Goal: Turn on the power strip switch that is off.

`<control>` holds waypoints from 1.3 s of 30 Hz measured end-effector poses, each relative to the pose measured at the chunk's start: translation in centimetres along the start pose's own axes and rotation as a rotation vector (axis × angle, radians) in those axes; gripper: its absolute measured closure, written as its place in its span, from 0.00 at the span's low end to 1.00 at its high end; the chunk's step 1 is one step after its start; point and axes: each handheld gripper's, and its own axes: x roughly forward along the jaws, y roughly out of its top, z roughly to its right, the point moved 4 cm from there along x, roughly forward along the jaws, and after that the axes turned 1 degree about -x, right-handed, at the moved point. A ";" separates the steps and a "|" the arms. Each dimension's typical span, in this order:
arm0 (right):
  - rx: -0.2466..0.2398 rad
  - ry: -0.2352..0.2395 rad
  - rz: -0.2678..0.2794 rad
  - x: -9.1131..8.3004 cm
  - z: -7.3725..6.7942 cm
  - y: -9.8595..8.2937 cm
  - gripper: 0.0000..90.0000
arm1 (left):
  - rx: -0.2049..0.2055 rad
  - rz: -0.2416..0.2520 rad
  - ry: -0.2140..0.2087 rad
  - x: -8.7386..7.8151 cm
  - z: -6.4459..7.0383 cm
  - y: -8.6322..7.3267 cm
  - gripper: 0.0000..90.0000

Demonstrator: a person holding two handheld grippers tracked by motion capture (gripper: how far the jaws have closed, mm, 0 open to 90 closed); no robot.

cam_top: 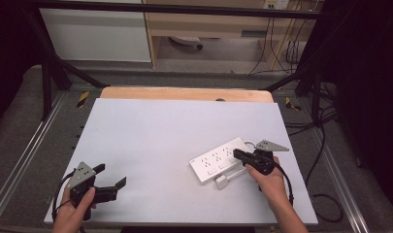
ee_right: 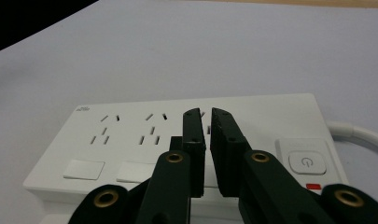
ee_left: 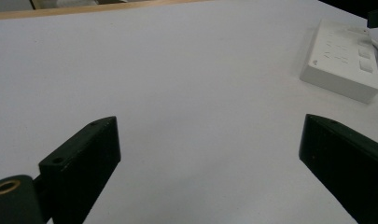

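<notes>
A white power strip (cam_top: 216, 159) lies at the right of the white table (cam_top: 160, 141), with its white plug (cam_top: 222, 182) and cord beside its near edge. My right gripper (cam_top: 235, 154) hovers over the strip's right part, jaws shut with nothing between them. In the right gripper view the gripper (ee_right: 206, 112) points at the strip (ee_right: 130, 135) just left of its power button (ee_right: 307, 161). My left gripper (cam_top: 111, 175) stands open near the table's front left corner. In the left gripper view its jaws (ee_left: 207, 126) span bare table, the strip (ee_left: 340, 65) far off to the right.
A wooden strip (cam_top: 184, 93) runs along the table's far edge. Black frame bars (cam_top: 48, 73) stand at the back corners, and cables (cam_top: 325, 145) trail on the floor to the right. The strip's cord (ee_right: 359, 133) curves off its right end.
</notes>
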 end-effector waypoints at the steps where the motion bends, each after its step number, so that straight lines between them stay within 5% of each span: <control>1: 0.000 0.000 0.002 0.0 0.0 0.0 0.93 | 0.000 0.000 0.000 0.0 0.0 0.0 0.06; 16: -0.009 -0.005 0.014 0.0 -0.4 0.2 0.81 | 0.001 -0.003 -0.005 0.0 0.1 0.0 0.06; 30: -0.001 -0.001 0.021 0.0 -0.9 0.7 0.56 | 0.007 -0.008 -0.008 0.1 0.1 -0.1 0.06; 39: 0.023 -0.012 -0.003 0.1 -1.3 1.2 0.23 | 0.006 -0.009 -0.007 0.1 0.1 -0.1 0.06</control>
